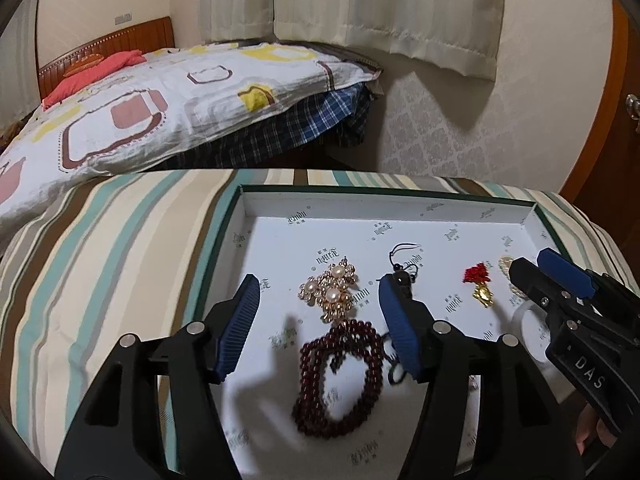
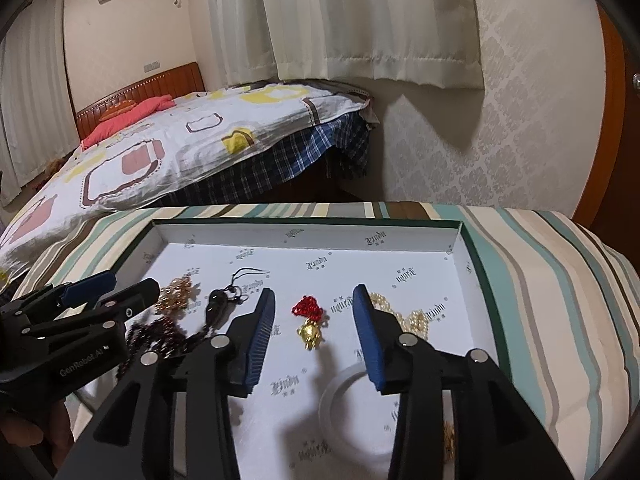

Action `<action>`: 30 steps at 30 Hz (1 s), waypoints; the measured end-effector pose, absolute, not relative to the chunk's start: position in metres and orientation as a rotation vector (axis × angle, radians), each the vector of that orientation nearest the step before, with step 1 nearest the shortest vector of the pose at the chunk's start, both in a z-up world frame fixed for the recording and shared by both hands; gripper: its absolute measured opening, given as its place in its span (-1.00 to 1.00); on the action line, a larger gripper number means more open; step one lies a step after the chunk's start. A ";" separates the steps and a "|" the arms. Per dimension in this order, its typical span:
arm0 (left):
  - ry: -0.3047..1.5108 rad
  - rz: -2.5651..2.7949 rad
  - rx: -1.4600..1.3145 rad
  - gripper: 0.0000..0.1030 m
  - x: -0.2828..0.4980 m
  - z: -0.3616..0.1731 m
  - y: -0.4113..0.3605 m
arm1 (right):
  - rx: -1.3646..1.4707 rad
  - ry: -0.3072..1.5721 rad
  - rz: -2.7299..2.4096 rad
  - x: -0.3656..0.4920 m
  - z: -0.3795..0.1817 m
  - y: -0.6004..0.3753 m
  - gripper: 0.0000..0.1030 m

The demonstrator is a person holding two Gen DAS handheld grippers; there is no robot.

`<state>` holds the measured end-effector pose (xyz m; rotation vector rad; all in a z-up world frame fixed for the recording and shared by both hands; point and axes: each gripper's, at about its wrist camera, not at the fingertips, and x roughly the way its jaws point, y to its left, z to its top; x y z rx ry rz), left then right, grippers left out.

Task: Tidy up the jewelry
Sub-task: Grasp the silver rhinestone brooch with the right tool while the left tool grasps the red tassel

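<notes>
A shallow white box lid [image 1: 256, 236] [image 2: 456, 240] lies on a striped cloth and holds the jewelry. My left gripper [image 1: 318, 300] is open, hovering over a gold pearl brooch [image 1: 330, 290] and a dark red bead bracelet [image 1: 340, 376]. A black pendant on a cord [image 1: 402, 268] [image 2: 218, 304] lies by its right finger. My right gripper [image 2: 314, 306] is open above a red knot with a gold charm [image 2: 309, 320] [image 1: 480, 284]. A pearl string [image 2: 412, 318] and a white bangle [image 2: 352, 412] lie near its right finger. The right gripper [image 1: 536, 266] also shows in the left wrist view.
The striped cloth [image 1: 100, 264] covers the table around the lid. A bed with a patterned quilt [image 1: 160, 108] stands behind, with curtains [image 1: 360, 4] and a wallpapered wall [image 2: 532, 112] beyond. A wooden door [image 1: 624, 92] is at the right.
</notes>
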<state>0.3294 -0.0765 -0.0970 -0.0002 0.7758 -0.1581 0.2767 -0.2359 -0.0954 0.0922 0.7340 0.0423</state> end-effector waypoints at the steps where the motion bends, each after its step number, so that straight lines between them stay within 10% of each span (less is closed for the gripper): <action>1: 0.770 -0.157 -0.002 0.21 0.326 -0.094 -0.075 | 0.092 0.731 0.043 0.273 -0.094 -0.235 -0.20; 30: 0.793 -0.086 -0.019 0.29 0.175 -0.102 -0.020 | 0.085 0.830 0.103 0.148 -0.112 -0.198 -0.19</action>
